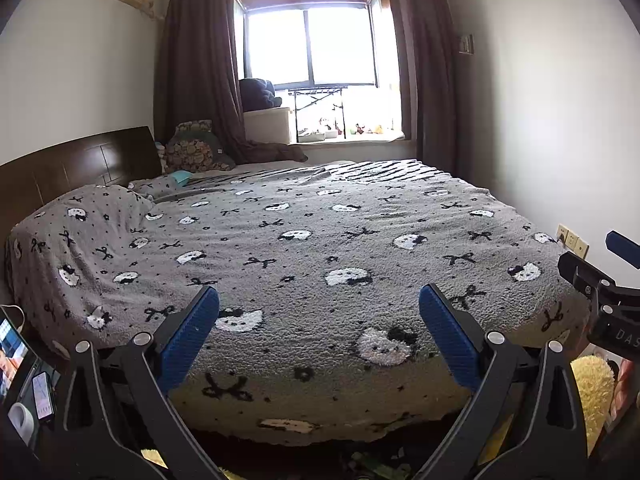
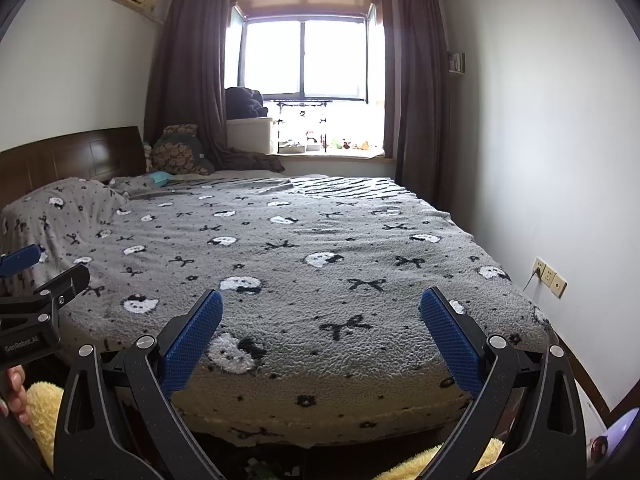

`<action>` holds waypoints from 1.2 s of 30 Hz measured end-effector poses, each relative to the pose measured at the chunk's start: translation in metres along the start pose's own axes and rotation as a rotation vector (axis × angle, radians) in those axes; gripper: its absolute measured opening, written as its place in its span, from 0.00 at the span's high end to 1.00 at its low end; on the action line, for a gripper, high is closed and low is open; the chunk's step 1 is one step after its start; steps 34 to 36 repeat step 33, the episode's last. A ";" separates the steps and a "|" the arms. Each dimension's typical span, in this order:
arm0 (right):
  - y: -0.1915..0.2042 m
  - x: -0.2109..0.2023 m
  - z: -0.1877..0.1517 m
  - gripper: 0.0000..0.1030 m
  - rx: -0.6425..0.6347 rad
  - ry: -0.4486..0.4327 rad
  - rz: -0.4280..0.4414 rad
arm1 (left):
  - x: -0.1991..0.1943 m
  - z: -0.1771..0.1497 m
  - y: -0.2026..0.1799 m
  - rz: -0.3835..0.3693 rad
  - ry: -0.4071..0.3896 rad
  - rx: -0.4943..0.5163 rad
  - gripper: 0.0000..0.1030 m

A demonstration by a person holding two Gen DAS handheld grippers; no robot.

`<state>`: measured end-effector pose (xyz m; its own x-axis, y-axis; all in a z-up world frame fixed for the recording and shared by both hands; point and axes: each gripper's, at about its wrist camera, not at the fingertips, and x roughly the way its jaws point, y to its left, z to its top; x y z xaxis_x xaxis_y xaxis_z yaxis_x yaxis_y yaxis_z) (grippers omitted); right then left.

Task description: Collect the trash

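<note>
Trash is proving hard to make out: some green-and-white clutter (image 1: 372,468) is lying on the dark floor at 6 o'clock, just under the foot edge of the bed (image 1: 304,412), too blurred to tell what it is.

The left gripper (image 1: 319,296) is hovering over that foot edge with its blue fingers (image 1: 188,340) spread wide and nothing between them. The right gripper (image 2: 322,298) is hanging beside it at 3 o'clock, opened just as wide and also holding nothing. A hand (image 2: 16,396) is gripping the left one's handle.

The grey blanket (image 1: 320,240) with its cats and bows is covering the mattress out to every edge, lying flat towards 12 o'clock, where the window (image 1: 312,48) is glaring between brown curtains (image 1: 196,72). The headboard (image 1: 80,164) is closing off the 9 o'clock side. At 3 o'clock the bed is running close to the white wall (image 2: 560,160), leaving only a narrow strip below the sockets (image 2: 550,276). A yellow fluffy rug (image 1: 592,388) is showing at the near corner, and a phone (image 1: 42,396) is sitting at 8 o'clock.
</note>
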<state>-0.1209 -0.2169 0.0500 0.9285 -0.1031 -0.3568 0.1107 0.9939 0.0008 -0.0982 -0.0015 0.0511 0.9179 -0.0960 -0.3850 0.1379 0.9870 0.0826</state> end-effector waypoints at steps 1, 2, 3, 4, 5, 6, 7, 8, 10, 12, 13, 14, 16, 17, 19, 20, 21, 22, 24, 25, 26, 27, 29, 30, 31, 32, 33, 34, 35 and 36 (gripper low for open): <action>0.000 0.000 0.000 0.03 0.000 0.000 0.000 | 0.000 0.000 0.000 -0.001 0.001 -0.001 0.08; 0.000 0.000 0.000 0.03 0.000 0.000 0.000 | 0.001 0.000 0.000 -0.004 0.003 -0.003 0.08; 0.000 0.000 0.000 0.03 0.001 0.000 0.000 | 0.001 0.000 0.001 -0.007 0.004 -0.007 0.08; 0.000 0.000 0.000 0.03 0.001 0.002 -0.001 | 0.001 0.000 0.001 -0.008 0.004 -0.011 0.08; 0.000 0.000 0.000 0.03 0.001 0.002 -0.001 | 0.001 0.000 0.001 -0.008 0.006 -0.012 0.08; 0.000 -0.001 0.000 0.03 0.002 0.002 -0.001 | 0.001 0.000 0.001 -0.010 0.008 -0.013 0.08; 0.000 0.000 0.000 0.03 0.001 0.002 -0.001 | 0.001 0.001 0.002 -0.017 0.009 -0.018 0.08; -0.001 0.000 0.000 0.03 0.001 0.001 -0.001 | 0.001 0.001 0.003 -0.028 0.012 -0.027 0.08; -0.001 0.000 0.000 0.03 0.000 0.002 0.000 | 0.003 0.001 0.005 -0.049 0.025 -0.048 0.08; -0.001 0.000 0.000 0.03 0.000 0.003 -0.002 | 0.004 0.000 0.006 -0.059 0.034 -0.054 0.08; -0.001 0.000 0.000 0.03 0.000 0.004 -0.003 | 0.004 0.000 0.006 -0.062 0.036 -0.058 0.08; -0.001 0.000 -0.001 0.03 0.001 0.005 -0.003 | 0.004 -0.001 0.006 -0.063 0.036 -0.062 0.08; -0.002 0.000 -0.001 0.03 0.000 0.006 -0.004 | 0.004 -0.001 0.007 -0.055 0.034 -0.068 0.08; -0.002 0.000 -0.001 0.03 0.000 0.007 -0.004 | 0.004 -0.001 0.007 -0.046 0.031 -0.067 0.08; -0.002 0.000 -0.001 0.03 0.001 0.007 -0.004 | 0.003 -0.001 0.008 -0.035 0.028 -0.069 0.08; -0.002 0.000 -0.001 0.03 0.000 0.007 -0.004 | 0.003 0.000 0.009 -0.033 0.029 -0.071 0.08; -0.001 0.000 -0.001 0.03 0.000 0.008 -0.005 | 0.003 -0.001 0.009 -0.032 0.031 -0.072 0.08; -0.001 0.001 -0.001 0.04 0.000 0.009 -0.005 | 0.003 0.000 0.009 -0.032 0.033 -0.072 0.08; -0.001 0.001 -0.002 0.03 0.000 0.009 -0.005 | 0.004 0.000 0.009 -0.029 0.034 -0.070 0.08; -0.001 0.001 -0.002 0.03 0.000 0.009 -0.005 | 0.005 0.000 0.008 -0.026 0.037 -0.067 0.08; -0.001 0.001 -0.002 0.03 0.000 0.009 -0.006 | 0.005 0.001 0.008 -0.024 0.040 -0.065 0.08; -0.001 0.001 -0.002 0.03 0.000 0.009 -0.005 | 0.006 0.001 0.008 -0.026 0.047 -0.065 0.08; -0.001 0.001 -0.002 0.03 0.000 0.009 -0.006 | 0.009 0.001 0.008 -0.046 0.065 -0.072 0.08; -0.001 0.001 -0.002 0.03 -0.001 0.009 -0.006 | 0.010 0.001 0.008 -0.051 0.071 -0.071 0.08; -0.001 0.001 -0.002 0.03 -0.001 0.010 -0.006 | 0.011 0.000 0.007 -0.051 0.075 -0.069 0.08; -0.001 0.001 -0.002 0.03 -0.001 0.012 -0.006 | 0.011 0.000 0.006 -0.050 0.076 -0.066 0.08; 0.000 0.002 -0.002 0.03 -0.001 0.012 -0.006 | 0.012 0.000 0.006 -0.051 0.076 -0.062 0.08; 0.000 0.002 -0.002 0.03 -0.001 0.012 -0.006 | 0.012 0.000 0.006 -0.051 0.076 -0.062 0.08; 0.000 0.002 -0.002 0.03 -0.001 0.012 -0.006 | 0.012 0.000 0.006 -0.051 0.076 -0.062 0.08; 0.000 0.002 -0.002 0.03 -0.001 0.012 -0.006 | 0.012 0.000 0.006 -0.051 0.076 -0.062 0.08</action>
